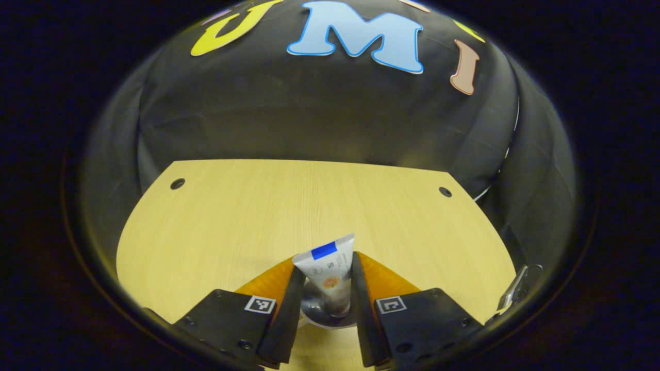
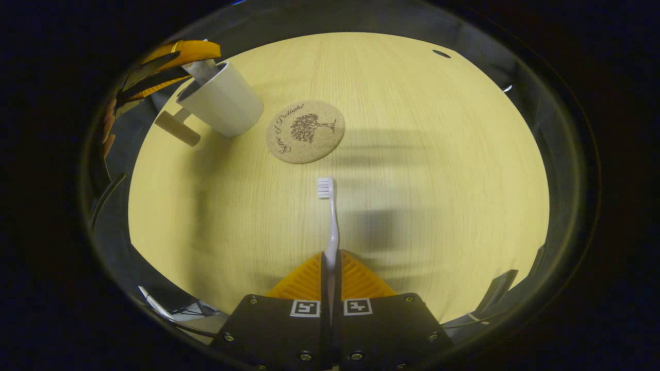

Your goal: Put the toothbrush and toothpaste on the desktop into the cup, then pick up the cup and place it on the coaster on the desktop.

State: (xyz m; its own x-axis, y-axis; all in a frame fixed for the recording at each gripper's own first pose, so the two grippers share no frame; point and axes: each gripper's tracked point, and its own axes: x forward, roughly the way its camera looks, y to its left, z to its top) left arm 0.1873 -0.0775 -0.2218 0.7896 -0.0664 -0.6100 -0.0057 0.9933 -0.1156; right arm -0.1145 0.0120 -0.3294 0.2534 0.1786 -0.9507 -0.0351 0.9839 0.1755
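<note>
Left gripper view
Left gripper (image 1: 327,288): we see its two fingers at the bottom centre of the frame, closed around a tube and pressing on both its sides.
Toothpaste: the white plastic toothpaste tube with a blue band and an orange print (image 1: 328,273) stands upright between the fingers, its flat crimped end up.
Cup: below the tube we make out the round white cup (image 1: 320,315); the tube's lower end sits inside the opening.
Tabletop: the pale wood-grain tabletop (image 1: 247,216) fills the middle of the frame, with a small dark hole near each far corner.
Clip: a small metal clip (image 1: 517,288) shows at the lower right edge.

Right gripper view
Right gripper (image 2: 331,275): at the bottom centre, we see its fingers closed on a thin handle, the jaws almost meeting.
Toothbrush: the white plastic toothbrush (image 2: 331,221) runs straight up the frame from the fingers, bristle head at the far end, just short of the coaster.
Coaster: the round cork coaster with a dark tree print (image 2: 305,132) lies flat, upper centre, bare.
Cup: the white cup (image 2: 224,101) stands in the upper left, just beside the coaster.
Left gripper: we see it (image 2: 180,64) at the cup's mouth, upper left, holding the tube's end over the opening.
</note>
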